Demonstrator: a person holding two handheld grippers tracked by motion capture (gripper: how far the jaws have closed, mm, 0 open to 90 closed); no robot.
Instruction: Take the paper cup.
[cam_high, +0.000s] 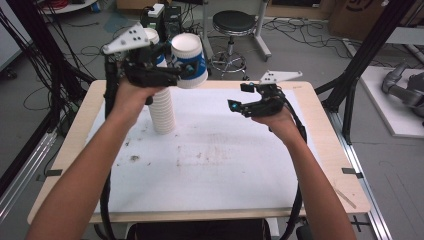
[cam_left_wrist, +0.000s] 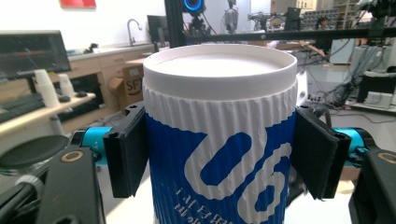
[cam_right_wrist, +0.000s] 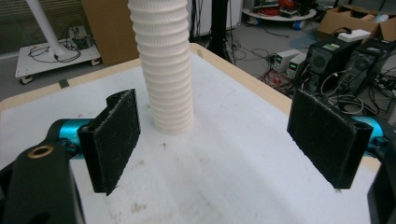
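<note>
The ribbed white paper cup with a blue printed sleeve (cam_high: 189, 60) hangs in the air above the far left part of the table, clamped between the two black pads of the left gripper (cam_high: 186, 70), which press on its opposite sides just under the smooth white rim. Directly below and a little nearer stands one tall stack of ribbed white paper cups (cam_high: 163, 112), upright on the white sheet (cam_high: 225, 170) that covers the light wooden table (cam_high: 327, 145); cup and stack are apart. The right gripper (cam_high: 235, 104) hovers over the right-hand middle of the sheet with its jaws spread wide and nothing between them, well apart from the stack. Most of the sheet lies open around the stack, and the wooden edge shows as a margin on all sides. The left gripper view gives the cup's (cam_left_wrist: 219, 135) blue lettering close up; the right gripper view shows the stack's (cam_right_wrist: 166, 70) foot on the sheet and the table's far edge behind it. One held cup, one stack, two grippers.
</note>
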